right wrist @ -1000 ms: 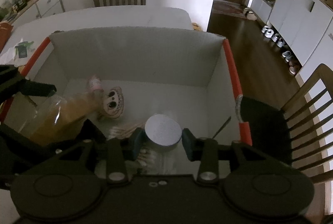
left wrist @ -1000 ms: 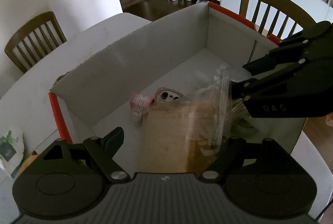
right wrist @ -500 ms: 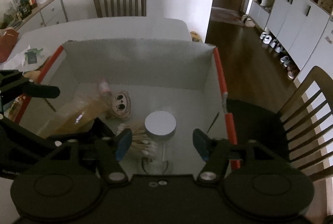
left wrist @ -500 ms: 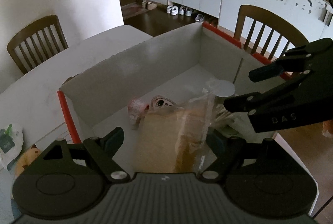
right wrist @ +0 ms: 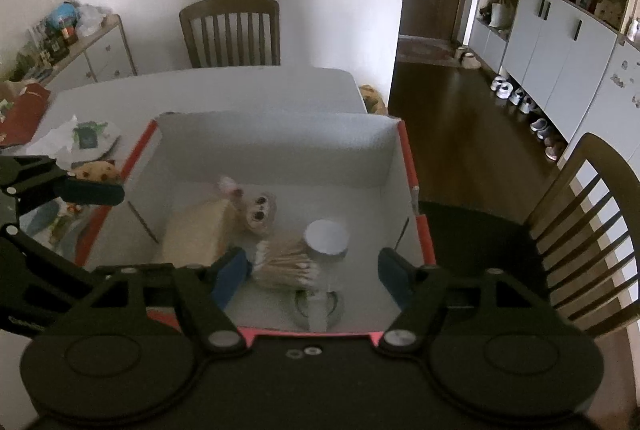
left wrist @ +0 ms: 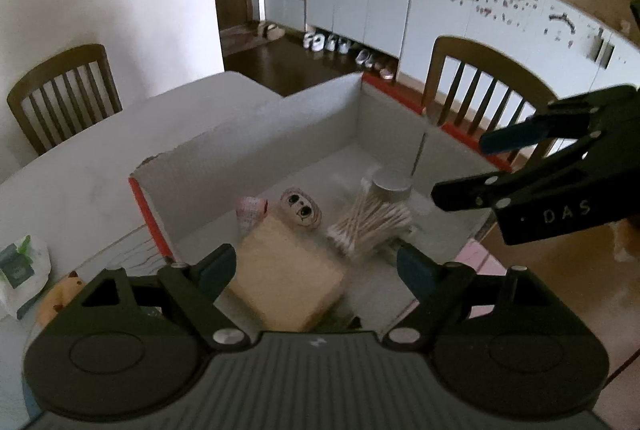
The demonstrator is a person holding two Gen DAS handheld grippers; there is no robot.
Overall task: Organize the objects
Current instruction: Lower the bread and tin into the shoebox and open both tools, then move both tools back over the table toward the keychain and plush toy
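A cardboard box [left wrist: 248,158] [right wrist: 276,146] with red edges stands on the white table. On its floor lie a tan bagged loaf [left wrist: 288,274] [right wrist: 196,234], a small doll face [left wrist: 301,208] [right wrist: 262,212], a bundle of cotton swabs [left wrist: 368,224] [right wrist: 284,266] and a clear jar with a grey lid [left wrist: 391,185] [right wrist: 326,238]. My left gripper [left wrist: 316,266] hangs open above the loaf, touching nothing. My right gripper [right wrist: 312,270] is above the jar with its jaws opening and nothing pressed between them. It also shows at the right of the left wrist view as the right gripper [left wrist: 480,166].
Wooden chairs [left wrist: 64,90] [left wrist: 480,86] [right wrist: 580,230] stand around the table [left wrist: 80,182]. A white bag [left wrist: 20,266] and a spotted soft toy [right wrist: 96,170] lie on the table left of the box. A cluttered sideboard [right wrist: 92,54] is at the back left.
Both grippers have risen up and back out of the box. The right jaws have spread off the grey-lidded jar, which stays in the box. The loaf now lies flat on the box floor.
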